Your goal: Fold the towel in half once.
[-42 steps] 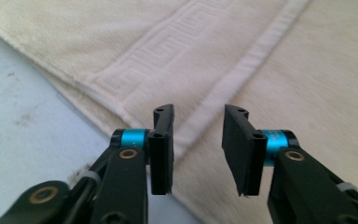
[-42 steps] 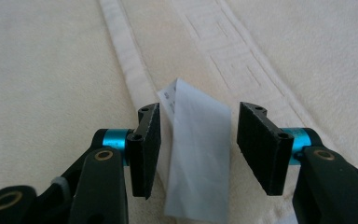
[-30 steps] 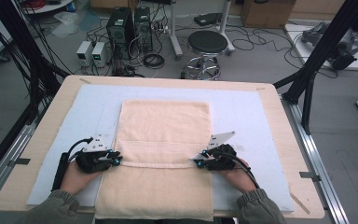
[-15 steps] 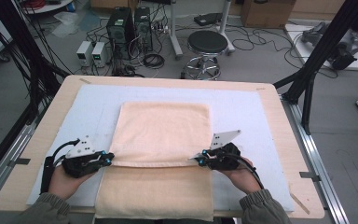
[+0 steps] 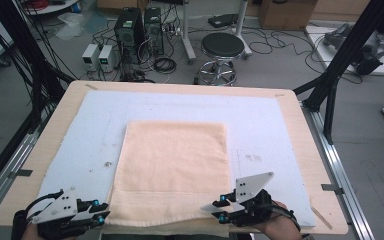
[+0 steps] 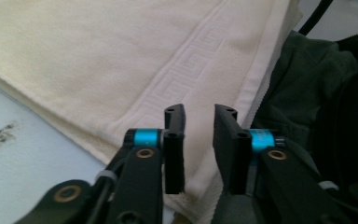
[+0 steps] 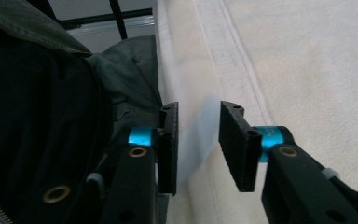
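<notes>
High view: cream terry towel [image 5: 175, 175], folded to a rectangle, lies on the pale blue mat [image 5: 265, 130] that covers the wooden tabletop [image 5: 307, 145]. Its near edge overhangs the tabletop's edge at 6 o'clock. Left tool [image 5: 99, 214] sits just off the towel's near corner at 7 o'clock; right tool [image 5: 220, 207] sits at the near corner at 5 o'clock.

Left gripper view: left tool [image 6: 199, 140] has just been opening; jaws stand apart, nothing pressed between them. The towel's [image 6: 121, 60] key-pattern border runs below them. Dark green sleeve [image 6: 307, 88] at 3 o'clock.

Right gripper view: right tool [image 7: 198, 140] has likewise just been opening. A blurred fold of towel [image 7: 307, 60] edge stands in the gap, pads not pressing on it. Green garment [image 7: 126, 70] at 10 o'clock.
</notes>
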